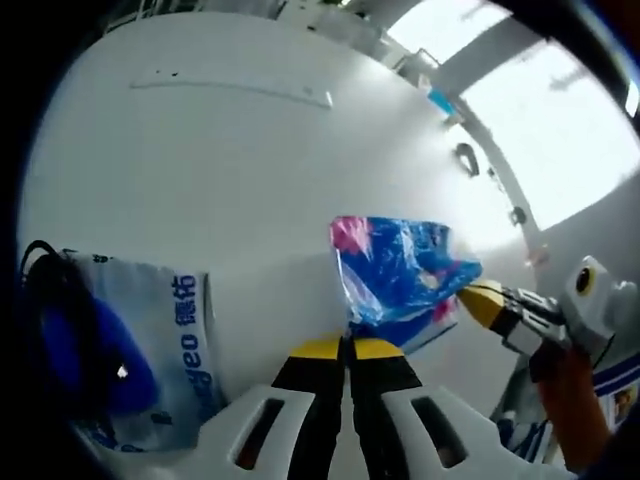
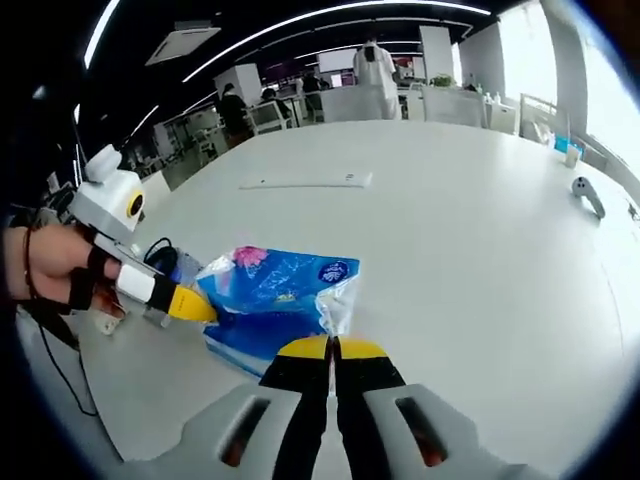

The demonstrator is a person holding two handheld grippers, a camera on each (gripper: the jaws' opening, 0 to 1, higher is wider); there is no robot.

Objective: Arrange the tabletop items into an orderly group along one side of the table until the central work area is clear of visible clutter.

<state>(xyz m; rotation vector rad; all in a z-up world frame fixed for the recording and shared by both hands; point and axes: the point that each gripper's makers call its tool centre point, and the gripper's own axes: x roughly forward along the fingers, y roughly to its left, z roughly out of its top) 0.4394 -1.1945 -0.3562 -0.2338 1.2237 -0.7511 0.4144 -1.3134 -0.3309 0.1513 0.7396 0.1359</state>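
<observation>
Blue packet [image 2: 275, 300] pinched by both tools on white table [image 2: 450, 230].

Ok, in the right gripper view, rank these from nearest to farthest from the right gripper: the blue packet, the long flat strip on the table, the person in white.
1. Blue packet, pinched at its corner by the right gripper.
2. Long flat strip, mid-table, up and slightly left.
3. Person in white, standing beyond the table's far edge.
</observation>
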